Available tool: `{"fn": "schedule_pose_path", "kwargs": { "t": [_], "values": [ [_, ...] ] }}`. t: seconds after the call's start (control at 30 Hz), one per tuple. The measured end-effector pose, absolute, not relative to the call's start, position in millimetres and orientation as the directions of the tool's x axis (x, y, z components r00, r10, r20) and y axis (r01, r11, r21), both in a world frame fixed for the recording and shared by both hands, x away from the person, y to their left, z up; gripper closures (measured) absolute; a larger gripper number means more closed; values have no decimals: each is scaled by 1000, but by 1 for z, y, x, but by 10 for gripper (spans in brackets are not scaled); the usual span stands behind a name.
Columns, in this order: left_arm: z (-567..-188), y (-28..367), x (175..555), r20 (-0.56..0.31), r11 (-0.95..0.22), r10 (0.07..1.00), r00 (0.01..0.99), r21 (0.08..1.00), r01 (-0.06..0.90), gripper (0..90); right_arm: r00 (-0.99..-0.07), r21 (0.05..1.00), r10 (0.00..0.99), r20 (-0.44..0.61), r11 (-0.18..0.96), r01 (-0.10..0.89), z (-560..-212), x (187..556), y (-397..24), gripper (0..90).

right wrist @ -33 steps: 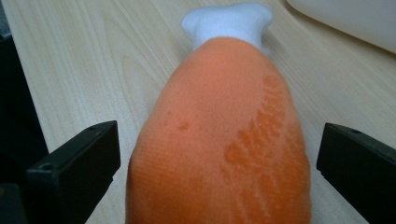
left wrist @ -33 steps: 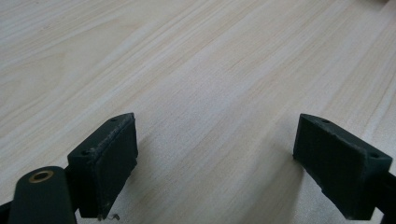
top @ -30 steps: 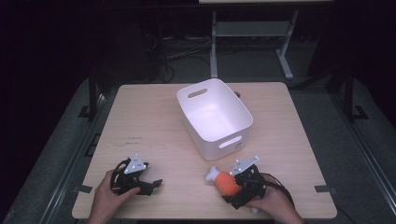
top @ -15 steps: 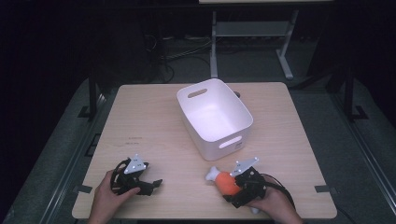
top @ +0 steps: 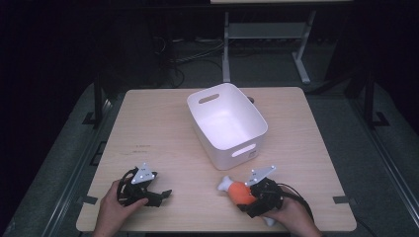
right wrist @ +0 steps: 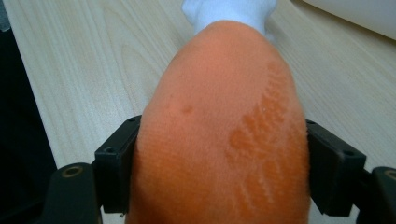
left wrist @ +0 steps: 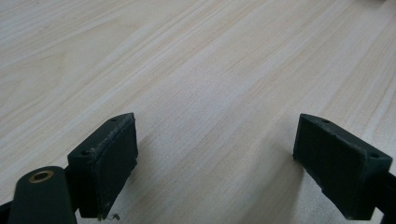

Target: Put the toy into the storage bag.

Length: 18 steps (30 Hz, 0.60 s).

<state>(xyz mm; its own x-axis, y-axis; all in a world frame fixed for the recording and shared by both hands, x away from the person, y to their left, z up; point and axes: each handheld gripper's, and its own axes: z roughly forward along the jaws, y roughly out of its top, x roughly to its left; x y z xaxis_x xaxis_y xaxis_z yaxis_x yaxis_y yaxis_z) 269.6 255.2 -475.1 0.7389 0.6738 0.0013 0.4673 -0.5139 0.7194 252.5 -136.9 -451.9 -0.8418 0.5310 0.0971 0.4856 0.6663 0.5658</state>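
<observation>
My right gripper has just closed its fingers on the orange drumstick toy — low over the surface, near the white bin — while my left gripper rests open.

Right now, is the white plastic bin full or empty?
Empty. The high view looks into the white plastic bin and shows only its bare white floor; the orange drumstick toy lies outside.

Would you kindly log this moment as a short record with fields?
held item: orange drumstick toy with white bone end
right hand-held gripper: jaws have just closed on the toy, pads pressing both its sides
left hand-held gripper: open, nothing between the jaws, low over bare table
container: white bin, nothing visible inside, just beyond the toy
</observation>
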Motion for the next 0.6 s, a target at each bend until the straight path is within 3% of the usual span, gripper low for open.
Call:
{"fn": "schedule_pose_path", "kwargs": {
  "t": [0.6],
  "values": [
    [-475,255,270,2,-515,673,740,719,466,128,-827,567,555,92,653,502,-444,255,-150,234]
  ]
}}
